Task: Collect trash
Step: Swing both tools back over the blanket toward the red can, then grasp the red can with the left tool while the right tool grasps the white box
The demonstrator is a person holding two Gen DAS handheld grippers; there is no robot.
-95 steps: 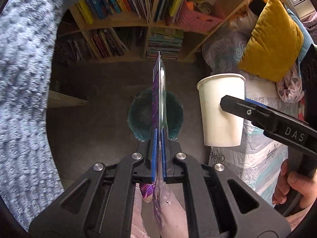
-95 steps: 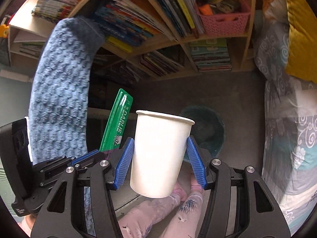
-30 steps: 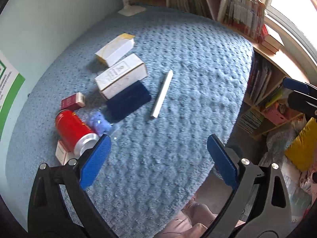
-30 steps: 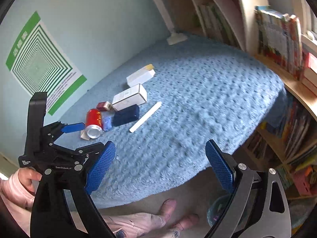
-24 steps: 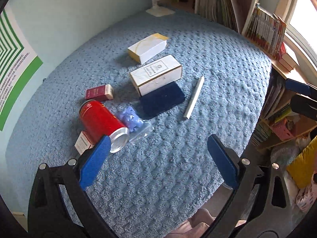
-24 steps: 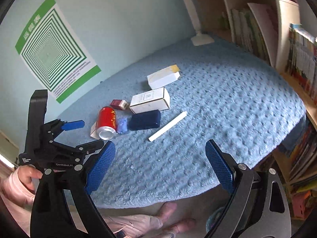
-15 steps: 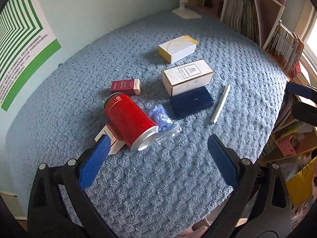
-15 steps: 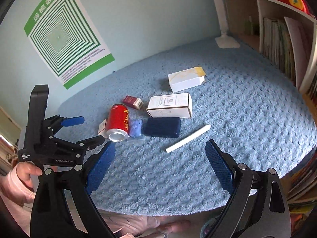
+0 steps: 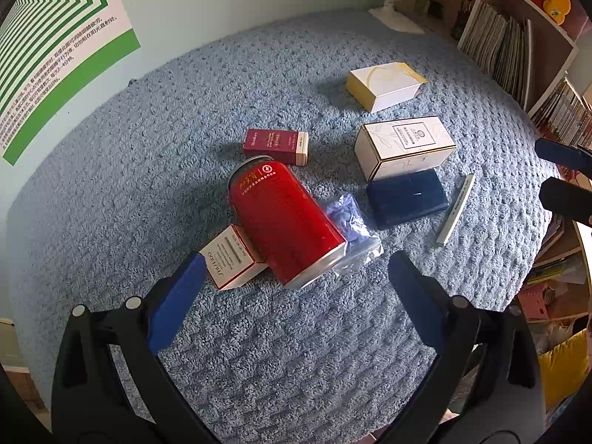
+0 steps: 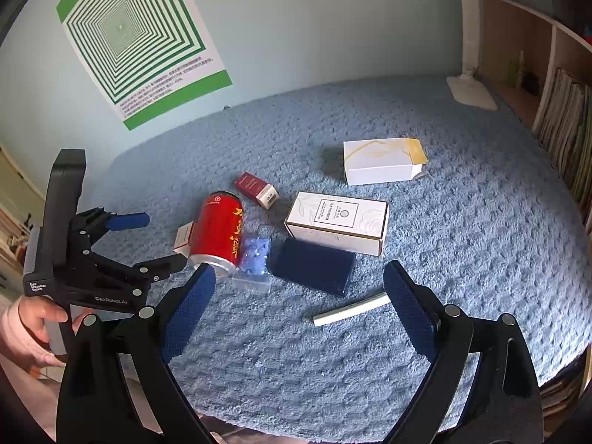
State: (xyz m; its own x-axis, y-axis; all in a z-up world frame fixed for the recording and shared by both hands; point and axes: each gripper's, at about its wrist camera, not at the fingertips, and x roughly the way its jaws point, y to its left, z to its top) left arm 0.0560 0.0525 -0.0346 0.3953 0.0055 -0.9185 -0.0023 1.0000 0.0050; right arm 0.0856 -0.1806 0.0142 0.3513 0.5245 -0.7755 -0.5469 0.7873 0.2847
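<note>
A red can (image 9: 285, 222) lies on its side on the blue knitted blanket (image 9: 296, 351), its long axis running diagonally: the silver end faces the near edge and the left gripper (image 9: 292, 292), the other end points toward the far wall and the small maroon box (image 9: 275, 146) just beyond it. The can rests partly over a white and red carton (image 9: 231, 259) on its left side and touches a clear bag of blue pieces (image 9: 349, 229) on its right. Right of that bag lies a dark blue case (image 9: 407, 198), with a white printed box (image 9: 405, 146) touching its far side and a white and yellow box (image 9: 384, 87) farther back; a thin white stick (image 9: 455, 211) lies just beside the case, angled along its right end. The left gripper hovers above the blanket with its jaws spread wide and empty, the can's silver end just ahead, between the fingers' lines. The right gripper (image 10: 299, 303) is likewise wide apart and empty, nearer the case and stick, with the can ahead of its left finger. A hand (image 10: 35, 329) holds the left gripper's handle.
</note>
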